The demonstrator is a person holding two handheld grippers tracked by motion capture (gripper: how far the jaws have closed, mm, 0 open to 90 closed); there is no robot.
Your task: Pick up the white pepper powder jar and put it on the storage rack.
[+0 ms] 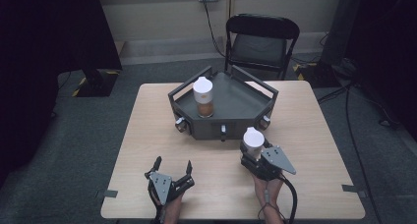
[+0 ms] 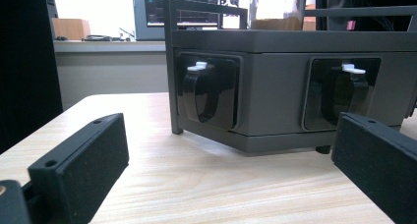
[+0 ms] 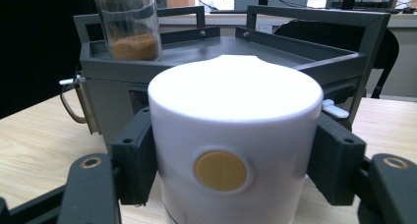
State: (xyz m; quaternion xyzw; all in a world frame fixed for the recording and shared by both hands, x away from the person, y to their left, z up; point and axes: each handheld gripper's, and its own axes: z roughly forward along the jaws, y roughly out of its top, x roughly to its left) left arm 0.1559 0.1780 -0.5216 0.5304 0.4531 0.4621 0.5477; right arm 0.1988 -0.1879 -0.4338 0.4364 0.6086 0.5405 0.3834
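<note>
A dark grey angular tray (image 1: 246, 103) stands at the middle of the wooden table (image 1: 305, 116). On the tray's left part stands a clear jar (image 1: 203, 98) with brown powder and a white lid; it also appears as the jar (image 3: 129, 23) in the right gripper view. My right gripper (image 1: 253, 153) is shut on a second white-lidded jar (image 1: 253, 141) just in front of the tray; the lid (image 3: 235, 150) has a yellow dot and sits between both pads. My left gripper (image 1: 173, 167) rests open near the front edge, jaws wide apart, facing the tray's front wall (image 2: 275, 86).
A black folding chair (image 1: 260, 42) stands behind the table. Cables run over the grey floor at the right. The tray's front faces carry recessed black latches (image 2: 206, 94) with white tabs. Bare table lies to the left and right of the tray.
</note>
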